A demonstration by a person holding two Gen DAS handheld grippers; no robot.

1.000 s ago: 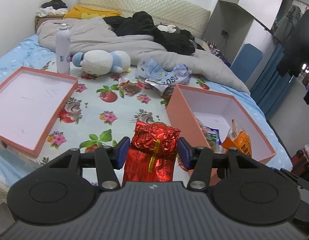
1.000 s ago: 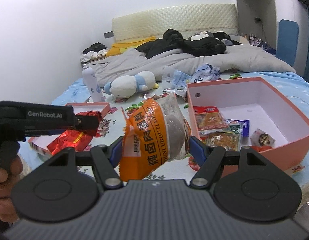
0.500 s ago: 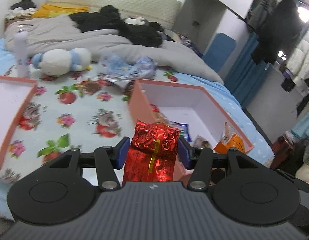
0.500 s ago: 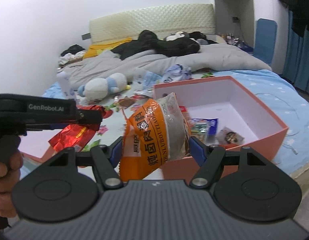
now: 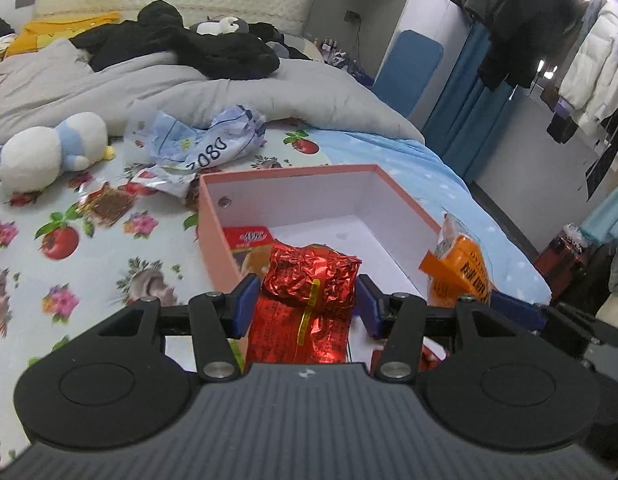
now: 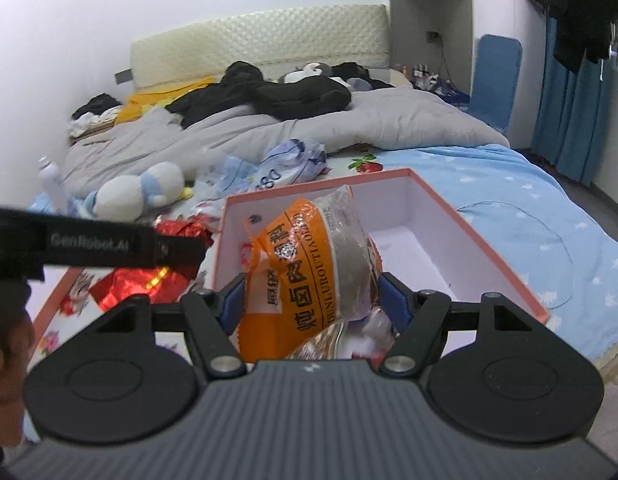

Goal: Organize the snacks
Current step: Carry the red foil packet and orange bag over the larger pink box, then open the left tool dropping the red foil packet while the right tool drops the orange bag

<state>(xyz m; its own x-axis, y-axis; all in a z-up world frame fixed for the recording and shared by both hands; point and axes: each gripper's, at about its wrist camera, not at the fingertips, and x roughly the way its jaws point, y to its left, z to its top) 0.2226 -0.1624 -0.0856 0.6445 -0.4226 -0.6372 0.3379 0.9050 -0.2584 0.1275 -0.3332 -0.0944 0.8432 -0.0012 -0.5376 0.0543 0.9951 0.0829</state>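
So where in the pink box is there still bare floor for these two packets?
The pink box is bare along its far and right walls. The near-left corner is crowded, by the red-labelled packet.

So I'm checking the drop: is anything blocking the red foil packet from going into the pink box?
Nothing visible does. The red foil packet, shut in the left gripper, hangs over the pink box, whose top is open.
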